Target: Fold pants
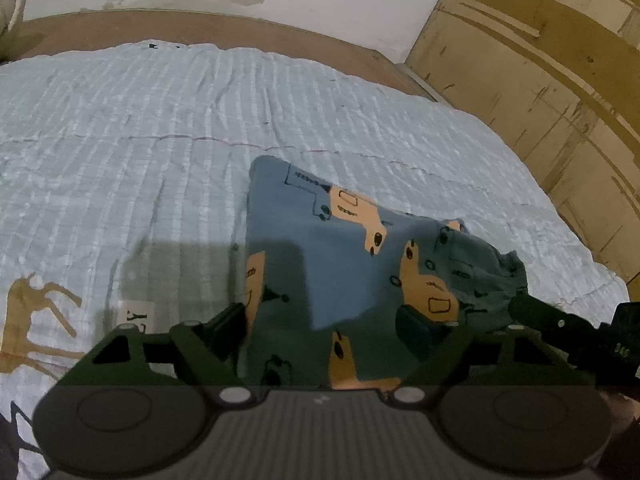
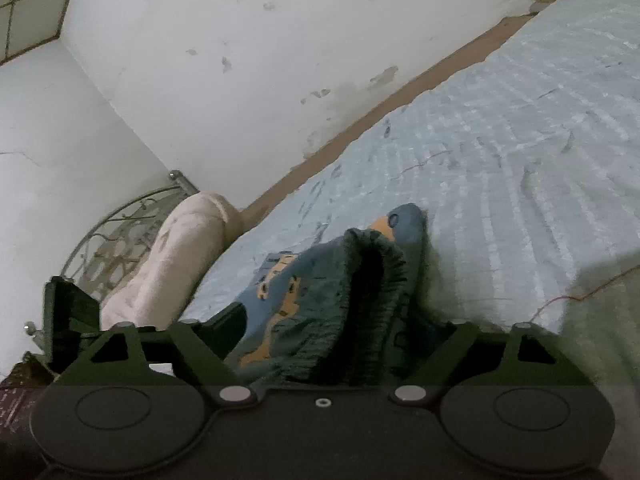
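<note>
Between the fingers of the left gripper (image 1: 324,328), spread wide apart, the blue cotton pants with orange car prints (image 1: 340,248) are being spanned, not visibly pinched, on the pale blue quilted bedspread (image 1: 160,120). The ribbed waistband (image 2: 368,280) is being straddled by the equally wide right gripper (image 2: 320,332). A further fold is judged pending; both need closing first.
</note>
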A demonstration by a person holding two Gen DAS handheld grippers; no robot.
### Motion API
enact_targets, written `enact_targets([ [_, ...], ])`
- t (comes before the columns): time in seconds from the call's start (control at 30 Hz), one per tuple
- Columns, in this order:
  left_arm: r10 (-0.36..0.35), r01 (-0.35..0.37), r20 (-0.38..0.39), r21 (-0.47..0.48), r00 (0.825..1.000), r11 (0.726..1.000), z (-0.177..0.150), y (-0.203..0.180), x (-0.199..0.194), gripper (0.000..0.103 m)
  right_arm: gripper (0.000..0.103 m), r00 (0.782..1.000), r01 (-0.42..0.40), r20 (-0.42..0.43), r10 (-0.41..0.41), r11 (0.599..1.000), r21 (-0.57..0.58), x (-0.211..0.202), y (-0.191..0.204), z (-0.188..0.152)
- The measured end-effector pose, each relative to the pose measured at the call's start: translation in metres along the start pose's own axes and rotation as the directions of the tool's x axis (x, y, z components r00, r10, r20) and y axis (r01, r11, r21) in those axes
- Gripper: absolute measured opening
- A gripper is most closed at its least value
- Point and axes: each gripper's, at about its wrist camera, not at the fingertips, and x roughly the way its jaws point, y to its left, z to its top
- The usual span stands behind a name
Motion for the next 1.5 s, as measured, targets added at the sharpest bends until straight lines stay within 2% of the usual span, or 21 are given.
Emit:
enact_targets([
  [0.07,0.009,-0.009,-0.002,-0.003,1.0,1.0,0.0,0.0,0.0,0.078,0.083,1.0,0.01,0.007,-0.01,1.0,-0.009,0.001,0.0,-0.003],
  [0.17,0.045,-0.045,-0.01,-0.013,0.999,0.999,0.002,-0.002,0.0,0.067,0.08,1.0,0.017,0.019,-0.017,1.0,-0.004,0.001,-0.001,-0.006],
  [0.27,0.068,-0.068,-0.01,-0.011,0.998,0.998,0.004,-0.004,-0.002,0.061,0.074,0.999,0.016,0.03,-0.017,1.0,0.013,0.0,-0.006,-0.007],
  [0.47,0.108,-0.108,-0.002,-0.022,0.994,0.994,0.004,-0.005,-0.004,0.045,0.052,0.997,0.032,0.065,-0.036,0.998,0.055,-0.003,-0.014,-0.011],
  [0.53,0.116,-0.116,0.003,-0.024,0.993,0.993,0.003,-0.005,-0.005,0.043,0.043,0.995,0.054,0.077,-0.059,0.996,0.065,-0.004,-0.016,-0.014],
  [0.6,0.125,-0.125,0.01,-0.019,0.992,0.992,0.002,-0.007,-0.006,0.042,0.04,0.994,0.063,0.086,-0.069,0.996,0.069,-0.004,-0.017,-0.016],
  [0.8,0.134,-0.133,0.011,-0.024,0.991,0.991,0.001,-0.008,-0.005,0.042,0.039,0.991,0.084,0.097,-0.089,0.995,0.053,-0.003,-0.013,-0.019],
  [1.0,0.114,-0.114,-0.006,-0.049,0.993,0.992,0.002,-0.001,-0.001,0.048,0.039,0.991,0.086,0.1,-0.09,0.995,0.046,-0.001,-0.012,-0.02],
  [1.17,0.101,-0.101,-0.014,-0.062,0.995,0.993,0.001,0.003,0.002,0.049,0.038,0.99,0.103,0.088,-0.107,0.993,0.049,0.0,-0.012,-0.019],
  [1.33,0.117,-0.117,-0.006,-0.044,0.993,0.992,0.001,-0.003,0.001,0.04,0.037,0.99,0.11,0.087,-0.114,0.993,0.049,0.002,-0.011,-0.018],
  [1.4,0.135,-0.135,0.007,-0.036,0.991,0.99,0.001,-0.007,-0.001,0.026,0.036,0.989,0.113,0.086,-0.117,0.992,0.052,0.002,-0.009,-0.017],
  [1.5,0.144,-0.144,0.018,-0.025,0.989,0.989,0.005,-0.009,-0.007,0.016,0.029,0.988,0.131,0.075,-0.134,0.99,0.047,0.003,-0.002,-0.013],
])
